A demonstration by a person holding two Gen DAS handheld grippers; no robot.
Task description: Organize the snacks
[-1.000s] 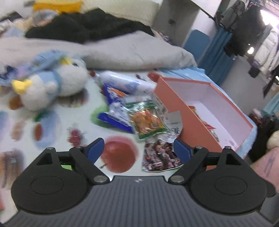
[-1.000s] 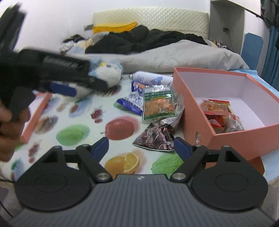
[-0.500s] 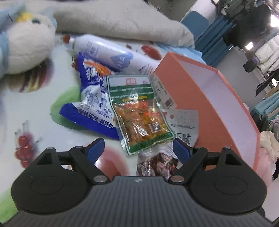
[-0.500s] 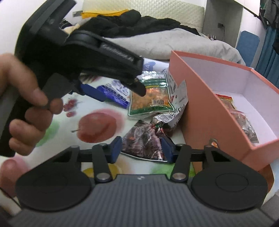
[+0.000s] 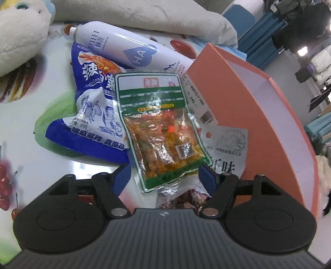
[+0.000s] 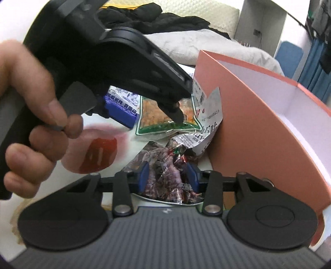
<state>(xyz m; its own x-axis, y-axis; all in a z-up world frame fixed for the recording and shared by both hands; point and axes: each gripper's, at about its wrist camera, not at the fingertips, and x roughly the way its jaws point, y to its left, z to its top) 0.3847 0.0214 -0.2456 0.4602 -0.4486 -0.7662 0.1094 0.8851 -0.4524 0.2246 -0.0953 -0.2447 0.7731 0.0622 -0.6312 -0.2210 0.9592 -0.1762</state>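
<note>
A green-edged snack packet (image 5: 159, 132) lies on a blue snack bag (image 5: 93, 115) beside the orange box (image 5: 258, 115). My left gripper (image 5: 164, 178) is open, its blue pads on either side of the green packet's near end. In the right wrist view the left gripper (image 6: 178, 115) reaches over the green packet (image 6: 165, 118). My right gripper (image 6: 167, 175) has closed in on a dark purple snack packet (image 6: 163, 171); the pads press its sides. A white packet (image 5: 227, 149) leans against the box.
A white spray bottle (image 5: 128, 49) lies behind the snacks. A plush toy (image 5: 18, 35) sits at far left, grey bedding (image 5: 144, 14) behind. The fruit-print tablecloth (image 5: 31, 128) covers the table. The box's white inside (image 6: 300, 103) opens to the right.
My left gripper moved forward and down onto the green packet and narrowed. My right gripper advanced onto the dark purple packet and closed on it.
</note>
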